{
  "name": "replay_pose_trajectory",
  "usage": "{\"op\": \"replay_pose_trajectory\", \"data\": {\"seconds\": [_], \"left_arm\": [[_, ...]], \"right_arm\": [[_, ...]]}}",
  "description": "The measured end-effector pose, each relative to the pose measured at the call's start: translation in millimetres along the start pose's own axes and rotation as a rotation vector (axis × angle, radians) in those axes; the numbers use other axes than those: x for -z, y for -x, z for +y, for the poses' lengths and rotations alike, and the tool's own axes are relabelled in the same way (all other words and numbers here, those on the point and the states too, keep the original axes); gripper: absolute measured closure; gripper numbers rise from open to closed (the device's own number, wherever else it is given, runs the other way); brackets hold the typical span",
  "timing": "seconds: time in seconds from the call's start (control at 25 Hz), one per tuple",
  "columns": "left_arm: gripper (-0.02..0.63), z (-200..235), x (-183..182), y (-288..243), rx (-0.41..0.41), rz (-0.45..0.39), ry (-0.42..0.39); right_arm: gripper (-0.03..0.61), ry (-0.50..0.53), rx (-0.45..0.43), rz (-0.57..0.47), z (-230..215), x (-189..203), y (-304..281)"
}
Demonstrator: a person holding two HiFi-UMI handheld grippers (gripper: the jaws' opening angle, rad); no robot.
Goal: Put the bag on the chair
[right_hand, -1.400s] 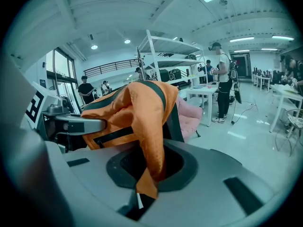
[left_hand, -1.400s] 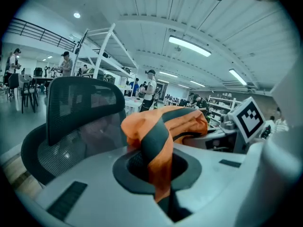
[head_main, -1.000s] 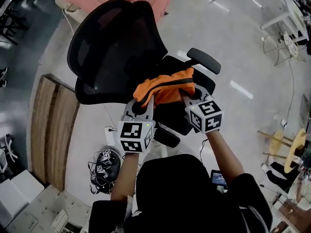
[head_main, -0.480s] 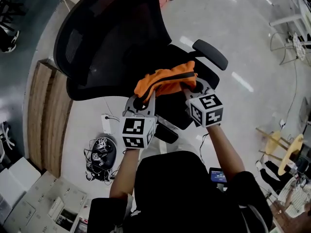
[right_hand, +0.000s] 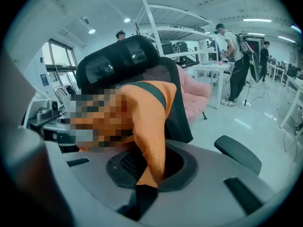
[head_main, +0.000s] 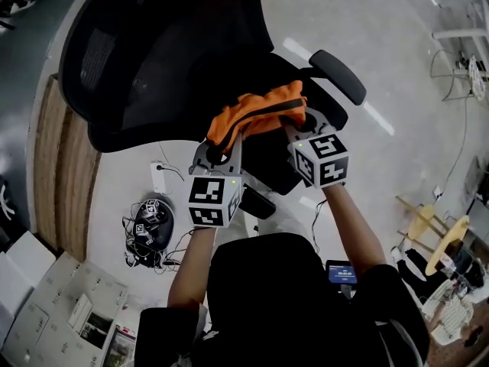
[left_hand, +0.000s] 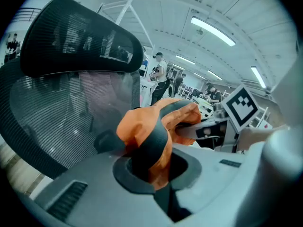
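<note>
An orange bag with black straps (head_main: pixel 256 112) hangs stretched between my two grippers, above the seat of a black mesh office chair (head_main: pixel 153 60). At the bag's left end my left gripper (head_main: pixel 221 150) is shut on the cloth and a black strap (left_hand: pixel 151 141). My right gripper (head_main: pixel 296 127) is shut on the bag's right end, and a fold of orange cloth (right_hand: pixel 152 122) runs down into its jaws. The chair's backrest (left_hand: pixel 61 98) stands just beyond the bag, with an armrest (head_main: pixel 338 75) to the right. The bag and grippers hide most of the seat.
A wooden panel (head_main: pixel 61 174) lies left of the chair. A tangle of cables (head_main: pixel 149 232) and a power strip (head_main: pixel 158 178) sit on the floor near my feet. Stools (head_main: pixel 435 235) stand at the right. Behind the chair are a pink sofa (right_hand: pixel 201 98), a white frame and standing people (right_hand: pixel 234 65).
Both grippers have carried the bag a little further toward the chair. The backrest now fills more of the upper left of the head view. Both grips are unchanged.
</note>
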State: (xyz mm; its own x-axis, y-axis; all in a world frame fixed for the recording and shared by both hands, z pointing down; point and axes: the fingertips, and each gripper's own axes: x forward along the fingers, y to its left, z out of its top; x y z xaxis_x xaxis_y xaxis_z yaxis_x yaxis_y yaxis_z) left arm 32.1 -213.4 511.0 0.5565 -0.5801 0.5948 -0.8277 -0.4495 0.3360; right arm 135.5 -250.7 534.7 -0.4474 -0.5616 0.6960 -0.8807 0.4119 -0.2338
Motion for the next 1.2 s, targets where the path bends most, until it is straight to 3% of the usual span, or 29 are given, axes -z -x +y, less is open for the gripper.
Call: {"op": "replay_pose_trajectory", "data": {"seconds": [1.2], "left_arm": [[0.589,74.9,55.5,-54.7,-0.079,0.051,0.147]], "right_arm": [[0.549,0.177,-0.057,0.12,-3.3,18.0,-128.0]]}}
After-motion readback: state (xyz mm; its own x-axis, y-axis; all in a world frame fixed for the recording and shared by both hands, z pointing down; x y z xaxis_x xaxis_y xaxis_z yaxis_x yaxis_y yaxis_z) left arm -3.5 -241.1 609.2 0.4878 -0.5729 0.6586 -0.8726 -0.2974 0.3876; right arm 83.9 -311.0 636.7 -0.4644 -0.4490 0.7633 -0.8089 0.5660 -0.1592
